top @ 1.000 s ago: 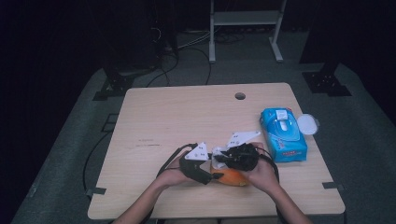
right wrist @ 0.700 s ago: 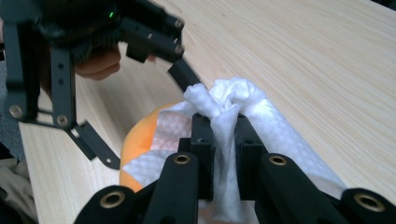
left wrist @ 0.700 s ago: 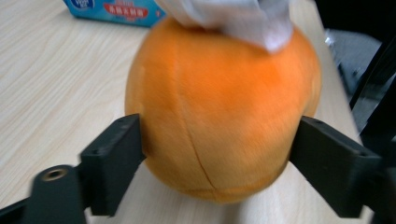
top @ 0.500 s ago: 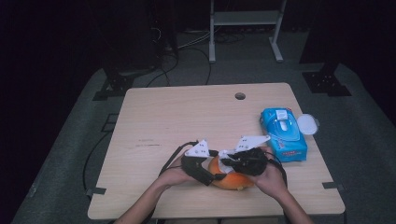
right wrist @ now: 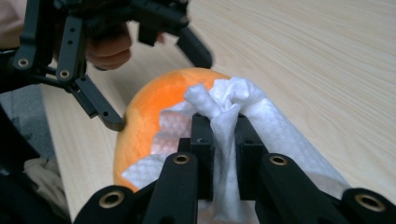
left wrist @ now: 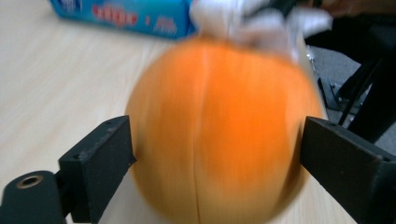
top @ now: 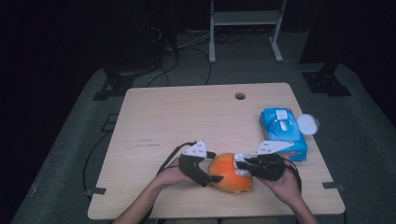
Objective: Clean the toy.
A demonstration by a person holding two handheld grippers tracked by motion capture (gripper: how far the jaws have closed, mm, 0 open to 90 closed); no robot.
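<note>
right hand-held gripper (right wrist: 223, 154) clamps a white wipe (right wrist: 233, 112) on the orange pumpkin (top: 229, 172); left hand-held gripper (top: 212, 171), jaws just opening, straddles it

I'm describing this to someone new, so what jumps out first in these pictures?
A bright orange pumpkin sits near the table's front edge, between both grippers. The right gripper pinches a white wipe against it, and the left gripper's open jaws flank it. A blue wipes pack lies at the right.

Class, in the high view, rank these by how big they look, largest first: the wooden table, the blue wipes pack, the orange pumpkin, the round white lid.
1. wooden table
2. blue wipes pack and orange pumpkin: they look about alike, so no ranking between them
3. round white lid
</note>
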